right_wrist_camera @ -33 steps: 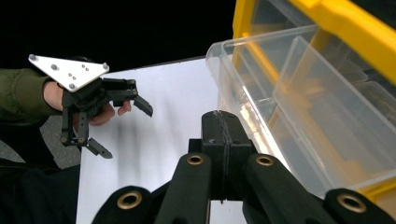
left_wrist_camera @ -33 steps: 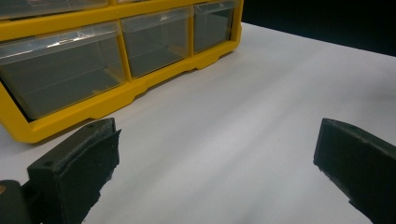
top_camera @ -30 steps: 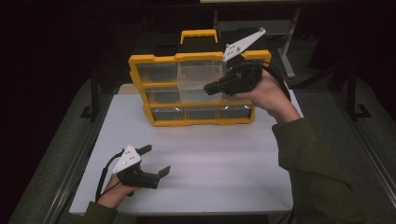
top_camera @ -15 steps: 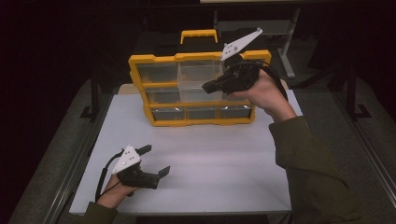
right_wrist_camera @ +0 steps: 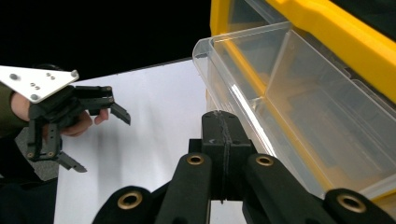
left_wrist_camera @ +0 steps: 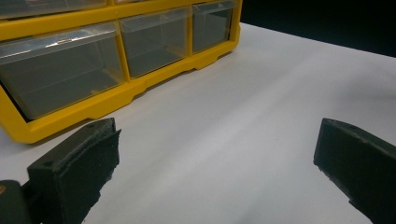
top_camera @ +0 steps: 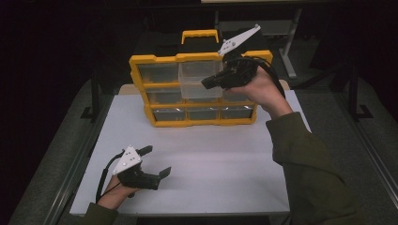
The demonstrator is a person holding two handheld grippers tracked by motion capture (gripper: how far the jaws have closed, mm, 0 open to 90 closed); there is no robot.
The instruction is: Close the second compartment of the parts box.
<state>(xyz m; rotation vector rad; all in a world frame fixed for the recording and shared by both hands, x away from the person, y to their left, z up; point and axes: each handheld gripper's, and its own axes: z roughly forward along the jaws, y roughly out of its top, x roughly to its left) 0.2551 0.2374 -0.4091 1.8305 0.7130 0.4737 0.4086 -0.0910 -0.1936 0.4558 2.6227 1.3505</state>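
Clear drawer [top_camera: 199, 79] drawn partway out of the yellow organizer [top_camera: 141, 70] at the table's [top_camera: 225, 159] far edge, top middle slot, empty as far as visible. Right gripper [top_camera: 207, 83] clenched tight at its front lip, nothing visibly pinched; pulling or pushing undecidable. Left gripper [top_camera: 157, 161] spread wide, idle, well apart on bare white tabletop; nothing blocking.

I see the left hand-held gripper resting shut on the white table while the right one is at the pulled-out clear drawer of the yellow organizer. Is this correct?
One detail is wrong: the left hand-held gripper is open, not shut. The left gripper view shows its jaws wide apart over the white table. The rest holds: the right hand-held gripper is at the pulled-out clear drawer of the yellow organizer.
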